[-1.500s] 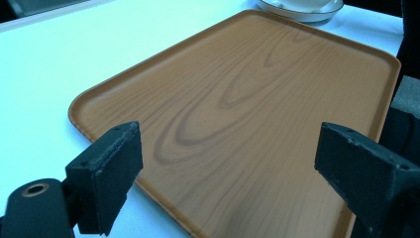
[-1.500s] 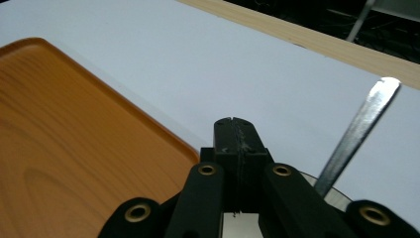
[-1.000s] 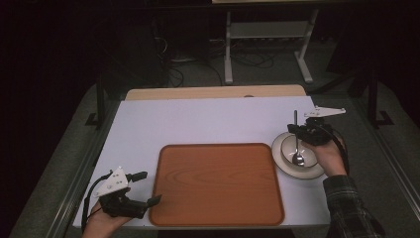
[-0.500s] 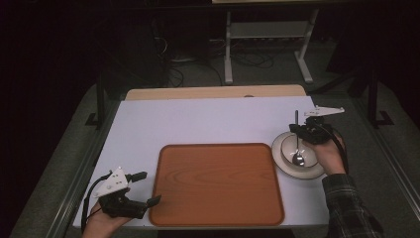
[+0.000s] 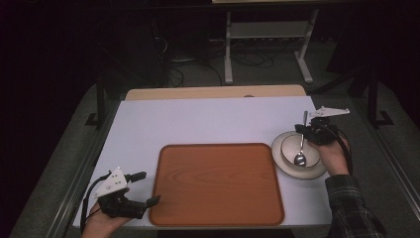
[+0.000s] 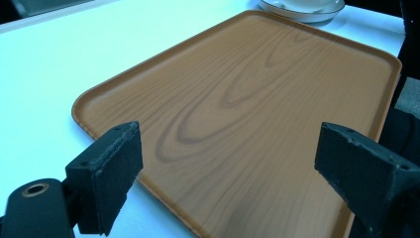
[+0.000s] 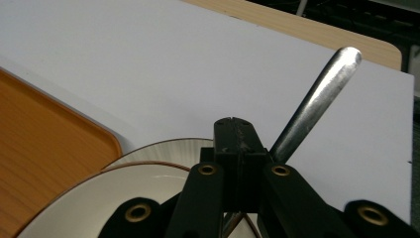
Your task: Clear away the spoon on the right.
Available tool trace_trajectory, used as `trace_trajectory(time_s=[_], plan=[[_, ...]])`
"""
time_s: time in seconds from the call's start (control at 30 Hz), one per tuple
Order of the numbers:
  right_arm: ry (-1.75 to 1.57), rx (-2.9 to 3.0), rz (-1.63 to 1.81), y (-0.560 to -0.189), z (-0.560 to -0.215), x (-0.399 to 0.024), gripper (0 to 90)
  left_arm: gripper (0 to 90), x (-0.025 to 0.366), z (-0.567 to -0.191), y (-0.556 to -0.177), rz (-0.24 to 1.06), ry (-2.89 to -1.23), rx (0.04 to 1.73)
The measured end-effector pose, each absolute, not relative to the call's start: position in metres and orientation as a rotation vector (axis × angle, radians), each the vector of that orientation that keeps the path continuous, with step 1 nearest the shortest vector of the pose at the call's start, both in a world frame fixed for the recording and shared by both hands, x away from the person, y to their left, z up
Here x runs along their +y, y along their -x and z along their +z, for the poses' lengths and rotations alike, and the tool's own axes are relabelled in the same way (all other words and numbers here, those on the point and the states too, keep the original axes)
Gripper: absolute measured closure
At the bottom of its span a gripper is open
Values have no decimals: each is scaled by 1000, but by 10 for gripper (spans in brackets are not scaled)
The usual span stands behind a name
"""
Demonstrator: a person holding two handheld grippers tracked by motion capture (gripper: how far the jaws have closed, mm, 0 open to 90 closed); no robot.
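Right of the tray (image 5: pixel 218 186), just beside its right edge, a bowl (image 5: pixel 289 148) sits on a plate (image 5: pixel 280 159), and a spoon (image 5: pixel 300 151) stands in it with its round end down in the bowl's hollow and its handle rising away from the tray toward the table's far edge. Over the bowl's far right rim, the right gripper (image 5: pixel 306 130) has its jaws pressed together on the spoon's handle; the right gripper view shows the two black jaws meeting at their tips, with the shiny handle (image 7: pixel 317 101) slanting up past them on one side. The hand (image 5: pixel 333 156) behind it rests at the plate's right side, with a plaid sleeve below.

At the tray's near left corner, the left gripper (image 5: pixel 143 187) lies low over the table (image 5: pixel 198 119), jaws spread wide and pointing at the tray's left edge. From the left gripper view, its two pads (image 6: pixel 111 171) stand far apart with the tray's wood grain (image 6: pixel 237 99) between them and nothing pinched; the plate's rim (image 6: pixel 302 12) shows beyond the tray's far corner.

Beyond the tray, the white tabletop ends in a strip of pale wood (image 5: pixel 213 92).
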State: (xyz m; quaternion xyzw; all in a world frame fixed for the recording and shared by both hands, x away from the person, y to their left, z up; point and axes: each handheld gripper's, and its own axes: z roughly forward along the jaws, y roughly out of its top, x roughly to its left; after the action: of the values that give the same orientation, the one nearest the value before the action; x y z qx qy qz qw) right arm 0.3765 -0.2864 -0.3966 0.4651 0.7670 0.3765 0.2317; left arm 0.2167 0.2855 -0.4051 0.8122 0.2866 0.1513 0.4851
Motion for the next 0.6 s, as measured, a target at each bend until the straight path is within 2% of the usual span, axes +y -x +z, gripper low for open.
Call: trace_trajectory(time_s=[0.6], plan=[[-1306, 2077, 1023, -364, -395, -308, 896, 109, 285, -405, -217, 369, -1974, 697]])
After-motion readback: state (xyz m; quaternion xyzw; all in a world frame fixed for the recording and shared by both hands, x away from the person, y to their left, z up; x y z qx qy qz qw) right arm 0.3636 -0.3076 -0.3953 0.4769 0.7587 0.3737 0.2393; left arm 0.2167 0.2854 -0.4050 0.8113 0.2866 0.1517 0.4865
